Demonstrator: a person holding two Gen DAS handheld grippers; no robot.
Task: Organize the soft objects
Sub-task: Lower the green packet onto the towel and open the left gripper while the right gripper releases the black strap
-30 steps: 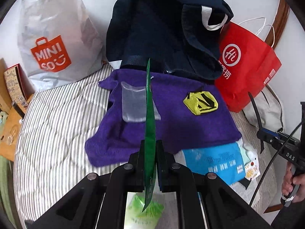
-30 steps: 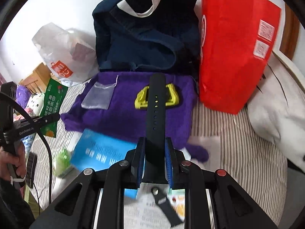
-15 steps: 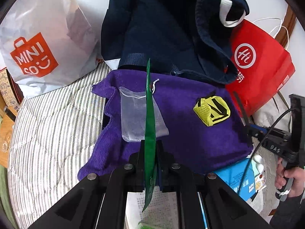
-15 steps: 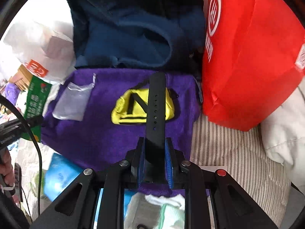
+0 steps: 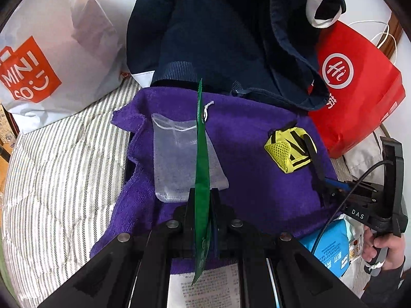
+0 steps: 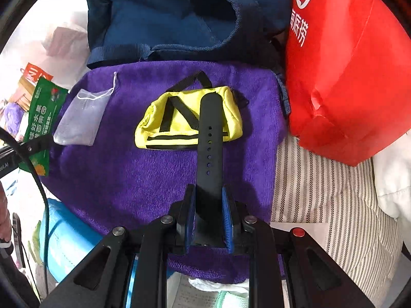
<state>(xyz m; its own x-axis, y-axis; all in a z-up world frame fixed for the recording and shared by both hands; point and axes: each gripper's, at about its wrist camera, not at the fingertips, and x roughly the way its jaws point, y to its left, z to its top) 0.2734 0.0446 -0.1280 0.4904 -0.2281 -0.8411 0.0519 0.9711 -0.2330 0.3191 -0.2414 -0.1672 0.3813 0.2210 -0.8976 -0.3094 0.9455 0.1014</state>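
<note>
Left wrist view: left gripper (image 5: 203, 205) was clamped tight on a flat green foil snack sachet (image 5: 201, 154), seen edge-on, standing upright btwn the fingers w/ its serrated end hanging below the jaws. Sachet hung above a translucent mesh drawstring pouch (image 5: 177, 159), which lay flat on the purple terry towel (image 5: 244, 179) spread on the striped bed cover (image 5: 64, 169).

Right wrist view: right gripper (image 6: 209, 215) was closed on a black perforated silicone watch strap (image 6: 209, 148), held near one end, rest sticking fwd over a small neon-yellow mesh bag w/ black webbing (image 6: 179, 125) on the same towel. Can't tell if the strap tip touched the bag.

Behind the towel: slumped navy fabric backpack (image 6: 174, 20); red non-woven shopping bag (image 6: 346, 77) to its right, white plastic Miniso bag (image 5: 46, 59) to its left. Blue packet (image 6: 66, 238) near the towel's front edge.

Handling, judged:
- Sachet: light, thin, crinkly, slick foil; likely to pivot in a pinch. Grip mid-body, not at the seal.
- Strap: light, rubbery, bends but springs back, grippy. End grip ok, free end will droop.
- Mesh pouch: v. light, limp, collapses. Best taken at the drawstring hem.
- Yellow bag: soft, squashable. Webbing or corner is the likely hold.
</note>
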